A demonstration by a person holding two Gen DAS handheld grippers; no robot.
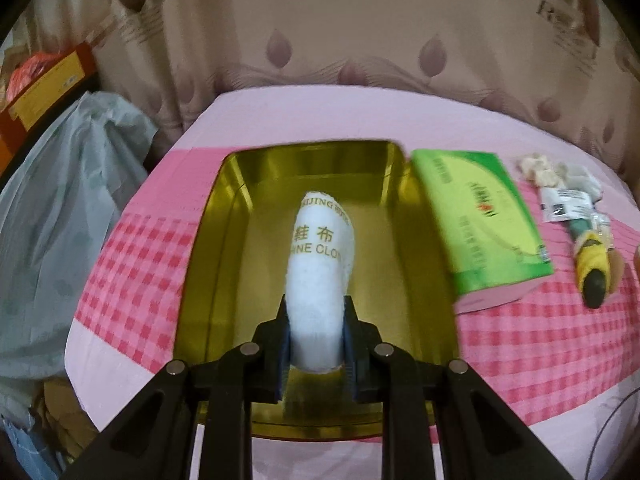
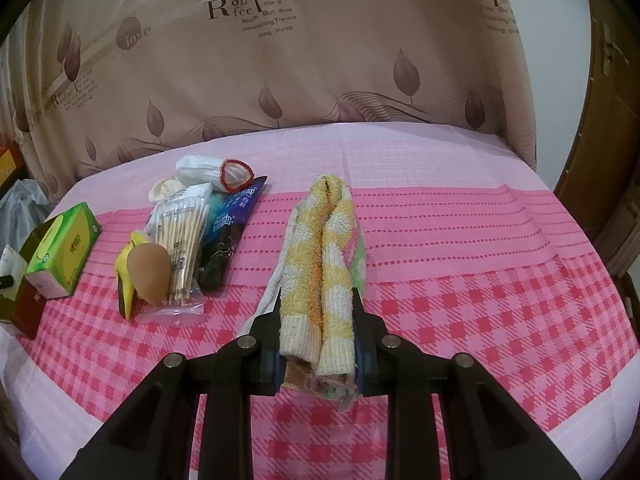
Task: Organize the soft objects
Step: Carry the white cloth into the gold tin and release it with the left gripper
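Observation:
In the left wrist view my left gripper [image 1: 316, 312] is shut on a rolled white shoe-shine cloth [image 1: 320, 264] with gold lettering. The cloth hangs over the open gold tin [image 1: 224, 240] on the pink checked cloth, its far end above the tin's floor. In the right wrist view my right gripper [image 2: 318, 304] is shut on the near end of a rolled yellow, orange and white towel [image 2: 324, 248]. The towel stretches away from the fingers along the tablecloth.
A green tissue pack [image 1: 484, 220] lies right of the tin, seen also as the tissue pack [image 2: 60, 252]. A pile holds a cotton swab bag [image 2: 180, 240], a brown egg-shaped thing [image 2: 150, 266], a dark sachet [image 2: 228, 232] and a white rolled item [image 2: 208, 172]. A grey plastic bag [image 1: 60, 208] sits off the table's left edge.

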